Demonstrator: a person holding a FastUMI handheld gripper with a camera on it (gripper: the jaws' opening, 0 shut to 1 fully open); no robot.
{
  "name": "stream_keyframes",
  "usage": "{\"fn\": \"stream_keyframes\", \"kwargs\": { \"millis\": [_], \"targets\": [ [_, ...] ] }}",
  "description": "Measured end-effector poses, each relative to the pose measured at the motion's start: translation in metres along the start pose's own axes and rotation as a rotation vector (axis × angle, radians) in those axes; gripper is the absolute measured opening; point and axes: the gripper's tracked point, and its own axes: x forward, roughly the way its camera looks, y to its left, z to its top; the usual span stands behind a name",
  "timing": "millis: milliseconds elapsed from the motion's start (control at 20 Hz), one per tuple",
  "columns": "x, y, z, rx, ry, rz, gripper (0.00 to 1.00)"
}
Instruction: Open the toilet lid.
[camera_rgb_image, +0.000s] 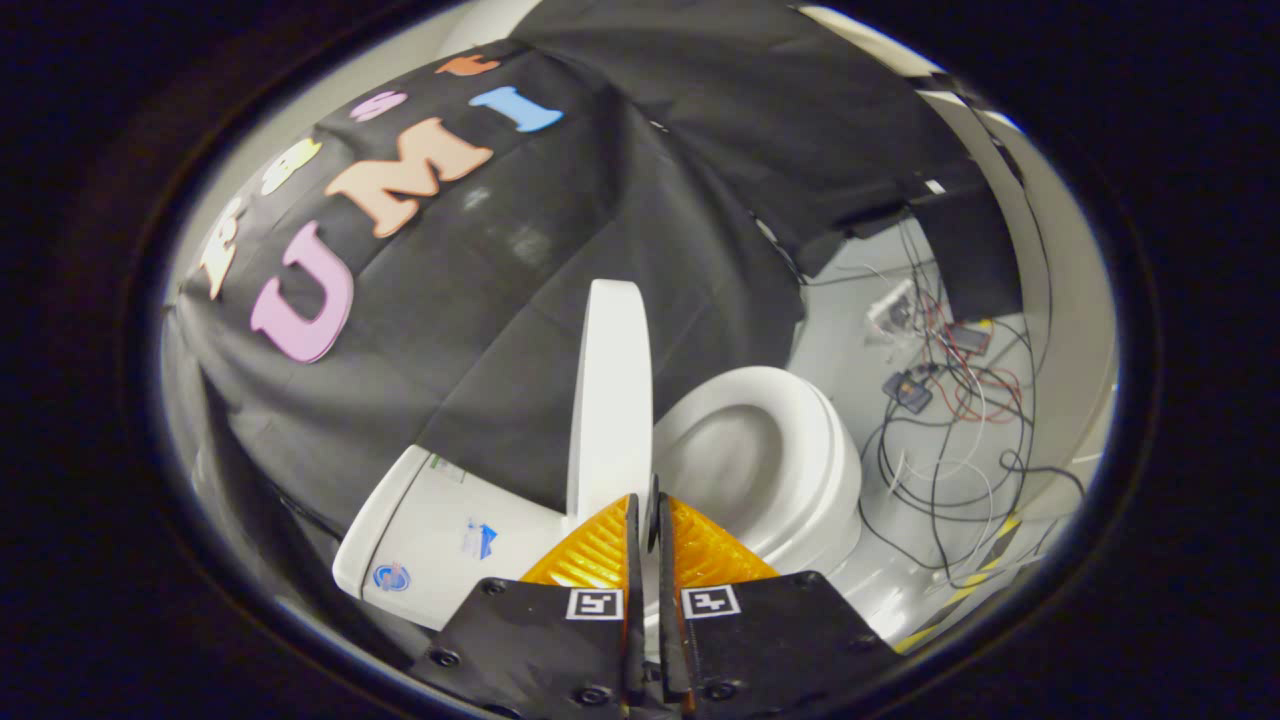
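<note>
Toilet lid (612, 390) stands raised, close to upright, with its edge turned toward us; we take the toilet bowl (770, 460) as our landmark, and the lid rises from the bowl's rear, between the bowl and the tank (440, 530). Our gripper (646, 510) sits just at the lid's lower end, beside the bowl's rim. Its fingers are drawn nearly together, with only a thin slit between them; whether the lid's edge is pinched in that slit we cannot tell, since the tips hide the contact.

We judge the opening to be almost done, and the risk now lies in the last stretch. If the lid is not leaning past its balance point, letting go could send it falling back onto the bowl. If we push on too hard, it may knock against the tank or the black cloth (500, 300) behind the bowl. A slip of the fingers along the smooth edge would have the same effect. Loose cables (950, 440) lie on the floor beyond the bowl, well apart from us.
</note>
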Motion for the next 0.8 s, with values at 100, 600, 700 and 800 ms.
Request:
{"fn": "stream_keyframes", "kwargs": {
  "millis": [100,600,700,800],
  "targets": [
    [-0.006,0.019,0.002,-0.074,-0.013,0.028,0.07],
    [-0.021,0.111,-0.008,-0.384,-0.023,0.193,0.07],
    [-0.025,0.126,-0.013,-0.413,-0.022,0.227,0.08],
    [-0.027,0.145,-0.019,-0.431,-0.023,0.269,0.08]
  ]
}}
